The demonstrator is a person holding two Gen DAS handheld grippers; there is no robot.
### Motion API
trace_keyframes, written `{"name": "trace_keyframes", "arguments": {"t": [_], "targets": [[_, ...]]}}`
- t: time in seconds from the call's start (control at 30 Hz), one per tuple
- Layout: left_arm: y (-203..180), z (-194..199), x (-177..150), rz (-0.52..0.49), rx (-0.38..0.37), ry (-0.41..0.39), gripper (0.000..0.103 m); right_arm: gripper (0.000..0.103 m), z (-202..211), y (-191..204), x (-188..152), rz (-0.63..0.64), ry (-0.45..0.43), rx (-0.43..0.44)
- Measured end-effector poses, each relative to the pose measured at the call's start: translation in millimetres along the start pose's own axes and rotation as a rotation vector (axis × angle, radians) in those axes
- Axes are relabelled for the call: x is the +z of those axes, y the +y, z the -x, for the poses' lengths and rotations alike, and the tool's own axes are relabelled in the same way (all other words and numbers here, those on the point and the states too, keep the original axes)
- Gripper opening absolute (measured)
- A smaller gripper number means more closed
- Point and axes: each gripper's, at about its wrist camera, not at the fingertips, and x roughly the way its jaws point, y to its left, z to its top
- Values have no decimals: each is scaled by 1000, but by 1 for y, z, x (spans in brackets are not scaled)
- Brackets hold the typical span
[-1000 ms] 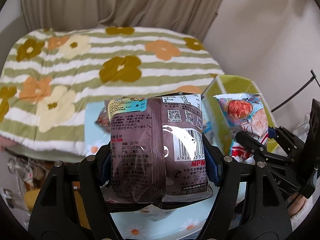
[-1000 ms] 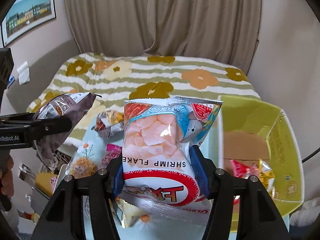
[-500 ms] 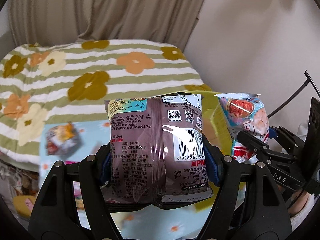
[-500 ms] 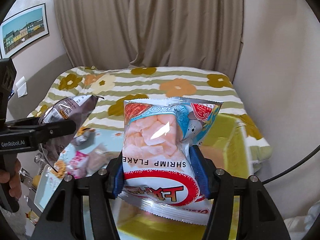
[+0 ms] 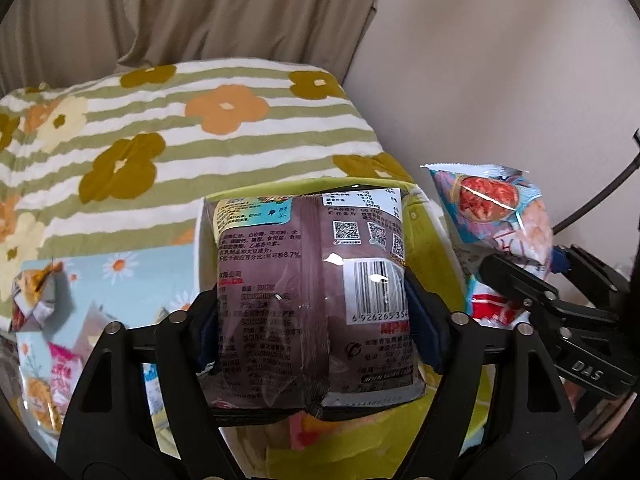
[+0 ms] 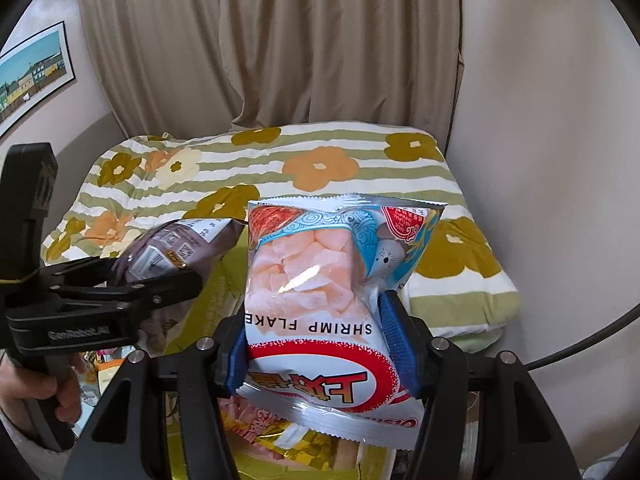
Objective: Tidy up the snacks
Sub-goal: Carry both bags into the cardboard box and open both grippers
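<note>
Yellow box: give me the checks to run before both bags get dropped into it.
1. Brown bag above the yellow box: ok.
2. Left gripper letting go: its jaws have just been opening, with the brown bag between them; whether the pads have cleared it, cannot tell.
3. Shrimp flakes bag gripped by the right gripper: ok, pads press both sides.
4. Shrimp flakes bag above the box: ok, box contents show beneath it.
5. Room in the box: cannot tell, gold wrappers already lie inside.
6. Grippers apart: ok, though close.
</note>
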Motion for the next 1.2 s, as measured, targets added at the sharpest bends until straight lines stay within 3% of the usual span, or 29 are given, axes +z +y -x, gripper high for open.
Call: {"name": "trace_keyframes", "arguments": {"t": [0.03, 0.07, 0.27, 0.63, 0.67, 0.73, 0.77, 1.2], "targets": [[-2, -5, 2, -12, 11, 11, 88, 55, -2, -2, 0, -5, 3, 0], [-5, -9, 3, -25, 27, 16, 102, 55, -3, -4, 1, -10, 5, 0], [-5, -19, 2, -77, 55, 45, 103, 55, -9, -11, -1, -48, 27, 3], [33, -12, -10, 31, 65, 73, 102, 56, -46, -9, -5, -79, 121, 72], [35, -12, -12, 42, 66, 76, 103, 59, -49, -8, -5, -82, 118, 77], [38, -11, -15, 59, 59, 82, 102, 84, -52, -10, -6, -83, 99, 96], [39, -10, -18, 69, 61, 80, 102, 103, -53, -10, -7, -81, 88, 104], [46, 24, -39, 125, 117, 60, 102, 103, -46, -16, -16, -65, 94, 168]]}}
